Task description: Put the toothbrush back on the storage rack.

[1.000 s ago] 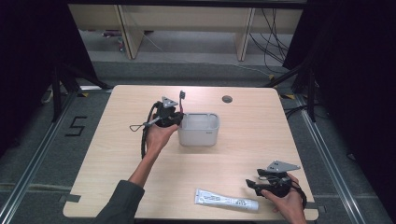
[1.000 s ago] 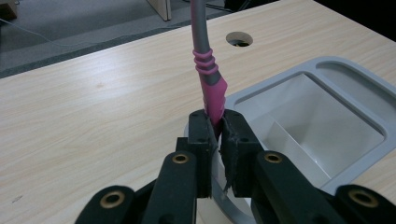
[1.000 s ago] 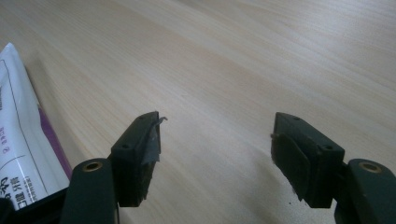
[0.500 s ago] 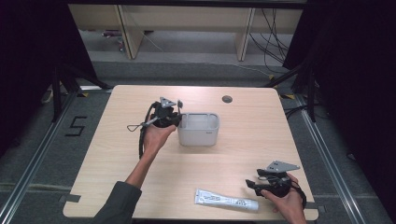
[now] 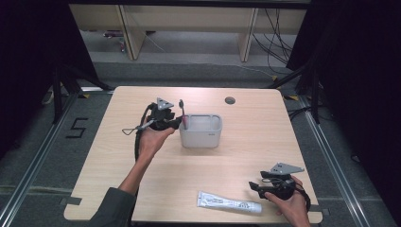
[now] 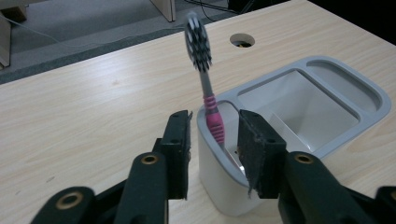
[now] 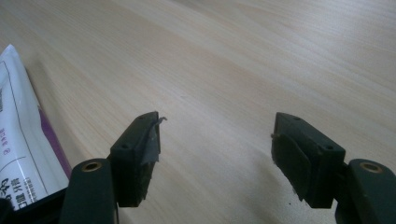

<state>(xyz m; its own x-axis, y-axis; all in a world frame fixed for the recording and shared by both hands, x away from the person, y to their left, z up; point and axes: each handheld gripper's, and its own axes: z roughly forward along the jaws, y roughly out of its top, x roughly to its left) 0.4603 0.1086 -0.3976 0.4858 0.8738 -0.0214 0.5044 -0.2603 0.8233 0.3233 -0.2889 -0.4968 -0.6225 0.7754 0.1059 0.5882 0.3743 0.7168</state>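
The right gripper (image 5: 259, 185) rests with jaws apart near the table's (image 5: 246, 142) front right corner, beside a flat white printed tube (image 5: 229, 202). Farther back, the left gripper (image 6: 212, 144) has just been opening, jaws clear of the pink-grey ribbed toothbrush (image 6: 208, 93) leaning in the glossy grey rounded holder (image 6: 355, 121)
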